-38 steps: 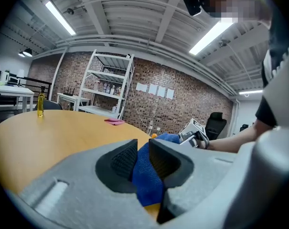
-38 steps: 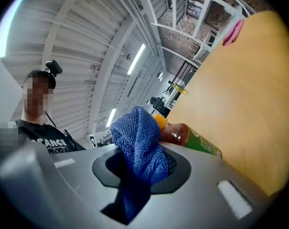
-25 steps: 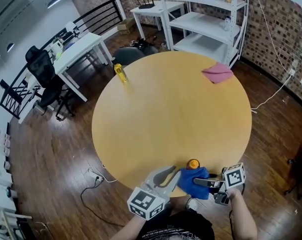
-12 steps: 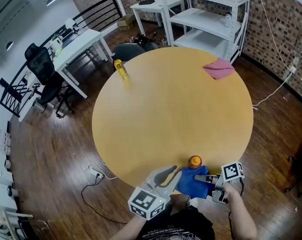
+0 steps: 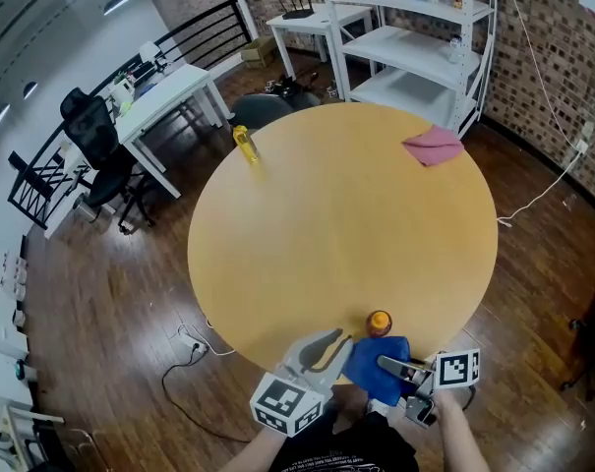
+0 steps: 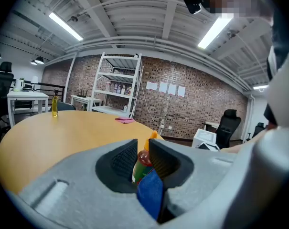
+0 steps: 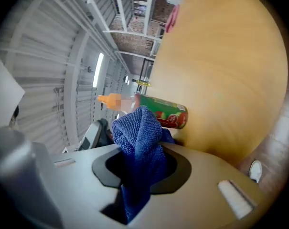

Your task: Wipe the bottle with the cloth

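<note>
A small bottle [image 5: 379,323] with an orange cap and a green and red label stands at the near edge of the round wooden table [image 5: 336,195]. My left gripper [image 5: 348,340] is shut on it. In the left gripper view the bottle [image 6: 143,160] fills the narrow gap between the two pads. My right gripper [image 5: 384,362] is shut on a blue cloth [image 5: 374,367], which lies against the bottle's body and hides all but the cap. In the right gripper view the cloth [image 7: 139,142] bunches up out of the jaws, touching the bottle [image 7: 161,111].
A pink cloth [image 5: 432,146] lies at the table's far right and a yellow bottle [image 5: 243,144] stands at its far left edge. White shelving [image 5: 415,37], a white desk [image 5: 169,96] and a black office chair [image 5: 95,146] stand on the wooden floor beyond.
My right gripper has drawn back a little toward the person, sliding the blue cloth down the bottle. The left gripper and bottle have stayed together at the table's edge.
</note>
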`<state>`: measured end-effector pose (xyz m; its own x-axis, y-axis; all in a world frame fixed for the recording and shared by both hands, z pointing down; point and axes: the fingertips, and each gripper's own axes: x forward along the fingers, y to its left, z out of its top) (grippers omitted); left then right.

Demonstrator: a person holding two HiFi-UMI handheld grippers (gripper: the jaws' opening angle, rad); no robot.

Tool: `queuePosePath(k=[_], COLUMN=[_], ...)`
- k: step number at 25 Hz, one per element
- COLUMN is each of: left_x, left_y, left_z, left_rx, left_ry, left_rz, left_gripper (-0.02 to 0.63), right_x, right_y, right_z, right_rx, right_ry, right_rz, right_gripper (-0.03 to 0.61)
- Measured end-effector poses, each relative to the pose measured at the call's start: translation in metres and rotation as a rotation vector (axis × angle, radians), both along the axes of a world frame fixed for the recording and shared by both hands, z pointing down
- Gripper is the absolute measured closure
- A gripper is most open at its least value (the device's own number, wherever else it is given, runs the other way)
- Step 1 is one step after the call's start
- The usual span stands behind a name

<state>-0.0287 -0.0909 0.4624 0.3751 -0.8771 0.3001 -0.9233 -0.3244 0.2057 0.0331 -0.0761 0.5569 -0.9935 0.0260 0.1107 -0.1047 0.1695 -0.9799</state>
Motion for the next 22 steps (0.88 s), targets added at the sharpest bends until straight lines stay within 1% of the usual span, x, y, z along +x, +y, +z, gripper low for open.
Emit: queuePosePath(k=[1,3,5,8,11,14,17,20,22], left_x=[0.0,0.002,0.006,0.012,0.013,0.009,0.006,-0.002,-0.008], left_y=[0.001,0.005,0.009,0.017,0.031,0.047,0.071,0.102,0.123], left_z=[-0.002,-0.006,-0.012,-0.022,-0.031,-0.035,-0.038,-0.042,-0.047], left_rx=[0.003,0.005,0.008,0.016,0.024,0.024,0.029,0.034,0.044], left_ry=[-0.001,-0.012,-0.025,-0.032,-0.029,-0.039,-0.04,-0.039,-0.028], left_rz=[-0.016,-0.035,-0.044,-0.063,-0.078,-0.086,-0.07,-0.052,-0.047], left_gripper=[0.543,0.543,0.543,0.543,0.543,0.545,0.545,0.55,0.579], right_x=[0.003,0.009,0.013,0.017,0.019,0.015,0.01,0.004,0.002], right_y=[0.002,0.003,0.002,0.004,0.012,0.026,0.047,0.078,0.099], right_z=[-0.007,-0.023,-0.046,-0.075,-0.097,-0.116,-0.133,-0.146,-0.154], right_rx=[0.044,0.188,0.325,0.481,0.634,0.763,0.879,0.959,0.991], right_ry=[0.023,0.075,0.094,0.116,0.182,0.231,0.273,0.323,0.351], right_rz=[0.011,0.025,0.05,0.119,0.186,0.254,0.317,0.368,0.413], right_gripper=[0.495,0.495,0.495,0.494,0.494,0.492,0.492,0.492,0.493])
